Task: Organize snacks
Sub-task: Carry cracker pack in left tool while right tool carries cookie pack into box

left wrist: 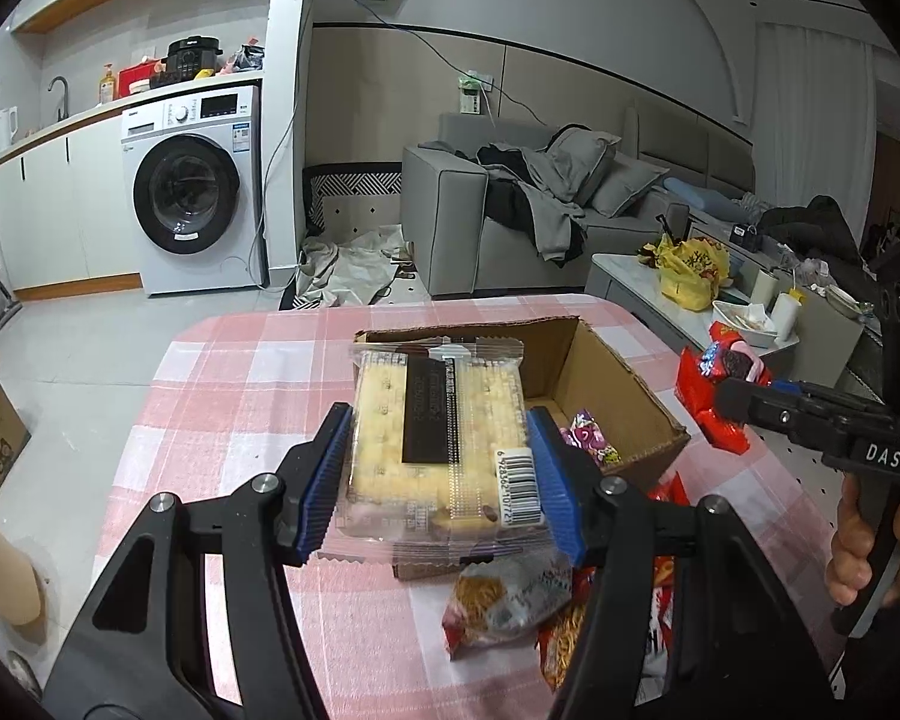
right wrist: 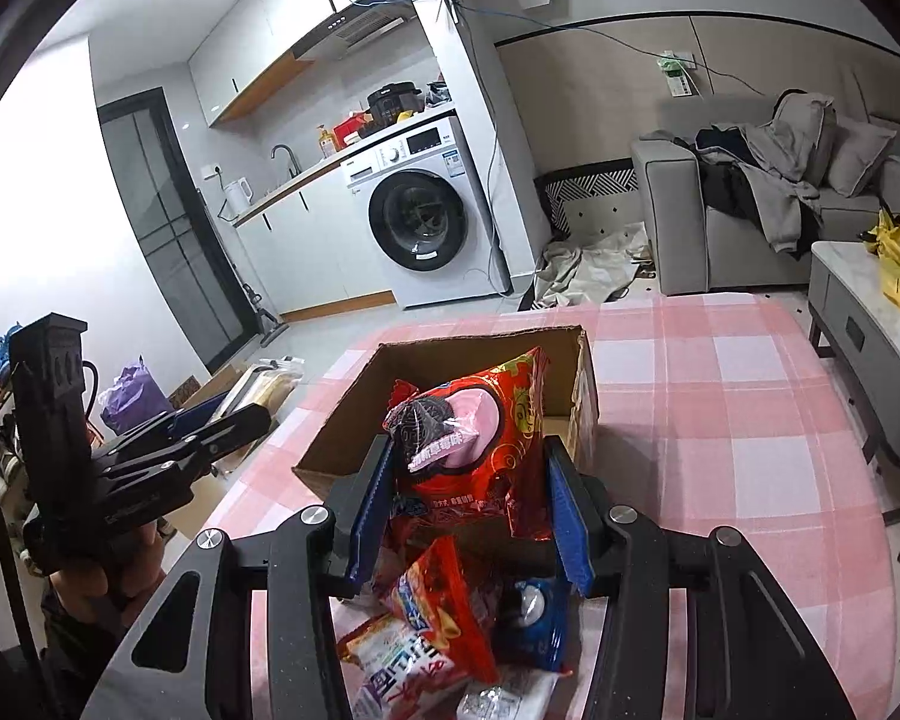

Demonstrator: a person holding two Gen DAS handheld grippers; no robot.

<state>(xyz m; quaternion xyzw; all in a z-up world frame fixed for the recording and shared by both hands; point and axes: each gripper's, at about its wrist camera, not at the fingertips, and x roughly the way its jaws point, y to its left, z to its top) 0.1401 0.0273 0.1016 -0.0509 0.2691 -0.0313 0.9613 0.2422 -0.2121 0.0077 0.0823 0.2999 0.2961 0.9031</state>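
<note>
A clear-wrapped rectangular pack of pale crackers with a dark label band (left wrist: 438, 438) is clamped between the blue ribbed pads of the left gripper (left wrist: 441, 480), one pad pressed on each long side. The pack is held clear of the table, and just beyond the fingertips, partly hidden behind it, an open brown cardboard box (left wrist: 606, 378) is seen on the pink-and-white checked tablecloth (left wrist: 240, 372). A small purple wrapped sweet (left wrist: 588, 441) is seen inside the box, just past the right-hand finger. Below the fingers, loose red and silver snack packets (left wrist: 510, 600) are left lying on the cloth.

A red foil bag printed with a dark sandwich biscuit and a pink swirl (right wrist: 480, 438) is gripped between the blue pads of the right gripper (right wrist: 468, 510). The bag is held upright in front of the same cardboard box (right wrist: 354, 420), the box opening lying directly beyond the fingertips. Beneath the fingers, a heap of red, white and blue packets (right wrist: 444, 618) is seen on the cloth.
</note>
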